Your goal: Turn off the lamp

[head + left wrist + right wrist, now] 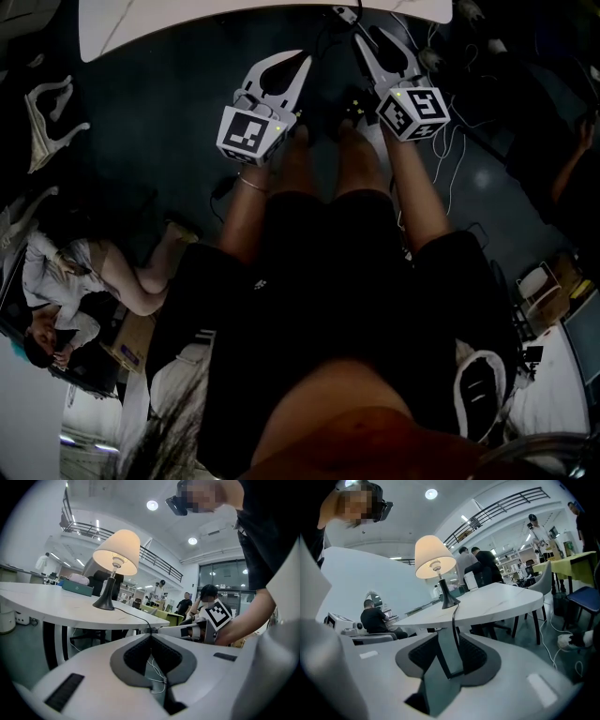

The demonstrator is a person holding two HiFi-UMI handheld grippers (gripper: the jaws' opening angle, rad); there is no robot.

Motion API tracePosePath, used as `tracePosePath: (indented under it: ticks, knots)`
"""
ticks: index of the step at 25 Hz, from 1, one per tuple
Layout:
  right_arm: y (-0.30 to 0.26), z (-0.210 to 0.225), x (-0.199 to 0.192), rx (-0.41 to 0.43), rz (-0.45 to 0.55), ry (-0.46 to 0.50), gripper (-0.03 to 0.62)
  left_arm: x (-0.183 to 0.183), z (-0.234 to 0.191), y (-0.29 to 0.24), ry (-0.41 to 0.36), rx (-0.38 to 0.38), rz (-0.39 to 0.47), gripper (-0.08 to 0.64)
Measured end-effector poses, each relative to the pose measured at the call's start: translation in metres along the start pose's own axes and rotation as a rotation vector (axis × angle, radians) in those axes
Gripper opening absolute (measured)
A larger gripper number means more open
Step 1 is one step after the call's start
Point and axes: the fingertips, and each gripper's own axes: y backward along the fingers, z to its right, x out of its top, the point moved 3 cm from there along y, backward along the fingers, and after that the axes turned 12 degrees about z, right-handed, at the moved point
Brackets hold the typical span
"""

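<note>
Tabletop [56, 607] with shaded lamp [117, 551], gripper views only

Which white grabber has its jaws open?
The right white two-jaw gripper: its jaws stand apart, leaving a gap you can see the table through. The left white two-jaw gripper has jaws that meet at their tips.

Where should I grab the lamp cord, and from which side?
Probably the stretch of cord hanging off the table edge, below the lamp. Come at it level from the front, one jaw on each side: there it runs near vertical and clear of the tabletop, and the open right gripper lines up with it. No switch shows on it.
</note>
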Motion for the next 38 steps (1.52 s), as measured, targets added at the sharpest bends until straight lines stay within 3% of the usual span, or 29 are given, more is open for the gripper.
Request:
tracePosePath:
  ticks: [12, 16, 20, 29, 32, 38]
  knots:
    - [-0.027, 0.018, -0.02, -0.003, 0.005, -0.001, 0.107, -0.027, -0.003, 0.001, 0.015, -0.011, -0.05, 0.008]
    - [-0.03, 0.019, -0.022, 0.007, 0.025, -0.011, 0.044, -0.038, -0.008, 0.009, 0.012, 0.008, -0.062, 0.009]
    - [-0.033, 0.016, -0.024, 0.039, 0.03, -0.025, 0.029, -0.048, -0.013, 0.013, 0.013, 0.029, -0.068, 0.009]
    - [-0.021, 0.009, -0.012, 0.064, 0.066, -0.162, 0.009, -0.056, -0.012, 0.007, 0.006, 0.013, -0.074, 0.011]
    - [-0.019, 0.008, -0.005, 0.08, 0.082, -0.205, 0.009, -0.056, -0.011, -0.002, 0.01, 0.002, -0.069, 0.074]
    - [-0.018, 0.005, 0.007, 0.109, 0.106, -0.285, 0.009, -0.051, -0.015, -0.023, -0.021, -0.03, -0.053, 0.074]
